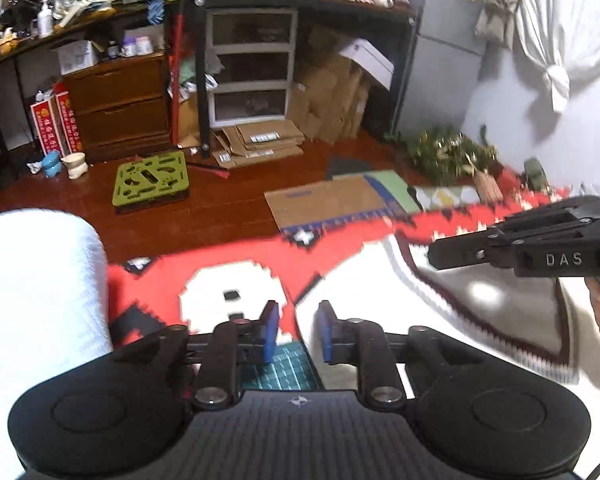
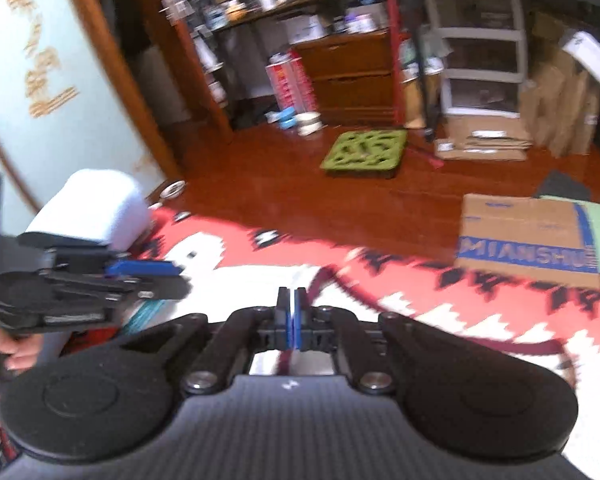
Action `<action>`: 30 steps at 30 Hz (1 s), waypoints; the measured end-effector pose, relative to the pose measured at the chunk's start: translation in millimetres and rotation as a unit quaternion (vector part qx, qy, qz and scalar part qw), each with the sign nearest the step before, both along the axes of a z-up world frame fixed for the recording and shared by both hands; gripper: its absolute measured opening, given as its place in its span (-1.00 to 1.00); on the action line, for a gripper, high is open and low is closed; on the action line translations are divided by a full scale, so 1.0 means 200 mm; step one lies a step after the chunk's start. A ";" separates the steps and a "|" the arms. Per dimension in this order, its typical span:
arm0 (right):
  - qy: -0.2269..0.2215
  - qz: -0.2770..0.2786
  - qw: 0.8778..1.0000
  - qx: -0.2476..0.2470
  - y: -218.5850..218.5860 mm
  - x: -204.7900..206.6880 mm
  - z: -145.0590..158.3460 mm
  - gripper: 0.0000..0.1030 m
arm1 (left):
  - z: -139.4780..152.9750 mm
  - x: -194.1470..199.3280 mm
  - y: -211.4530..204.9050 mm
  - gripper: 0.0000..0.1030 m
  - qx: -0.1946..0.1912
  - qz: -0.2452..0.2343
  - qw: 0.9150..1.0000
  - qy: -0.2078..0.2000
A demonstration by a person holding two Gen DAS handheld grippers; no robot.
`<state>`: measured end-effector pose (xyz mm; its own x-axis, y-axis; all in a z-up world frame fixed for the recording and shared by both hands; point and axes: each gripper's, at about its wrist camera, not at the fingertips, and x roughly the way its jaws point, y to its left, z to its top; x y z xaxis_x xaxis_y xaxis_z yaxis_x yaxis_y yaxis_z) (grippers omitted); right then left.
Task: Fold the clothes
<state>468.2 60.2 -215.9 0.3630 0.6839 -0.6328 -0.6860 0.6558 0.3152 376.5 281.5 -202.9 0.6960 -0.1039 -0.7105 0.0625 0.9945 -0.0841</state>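
A white knitted garment (image 1: 480, 300) with a maroon-edged V-neck lies on a red, white and black patterned blanket (image 1: 260, 256). My left gripper (image 1: 298, 328) hangs just over the garment's left edge, its blue pads (image 1: 270, 332) apart with nothing pressed between them. From the right, my right gripper (image 1: 434, 256) reaches to the neckline. In the right wrist view the right gripper (image 2: 291, 312) is shut, and the maroon trim (image 2: 320, 280) runs in between its pads. The left gripper (image 2: 180, 276) shows there at the left, held by a hand.
A thick white roll (image 1: 32, 280) stands on the blanket at the left. Beyond the blanket, on the wooden floor, lie a flat cardboard box (image 2: 528, 236) and a green tray (image 1: 152, 178). Cluttered shelves and drawers line the back wall. A teal mat (image 1: 284, 364) shows under the left gripper.
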 end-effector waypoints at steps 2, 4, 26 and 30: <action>0.000 -0.001 1.000 -0.009 0.04 -0.02 -0.03 -0.94 | 0.00 0.00 0.00 -0.52 -0.012 0.005 1.000 0.005; 0.000 -0.005 1.000 -0.014 0.06 -0.02 -0.05 -0.88 | 0.00 0.00 0.02 -0.52 -0.038 0.007 0.999 0.015; -0.014 -0.016 1.000 -0.021 0.12 0.00 -0.07 -0.93 | -0.03 0.10 0.04 -0.96 -0.083 0.024 0.996 -0.017; -0.040 -0.025 0.998 -0.032 0.18 0.04 -0.09 -1.00 | -0.04 0.08 -0.04 -0.95 0.009 0.005 0.999 -0.041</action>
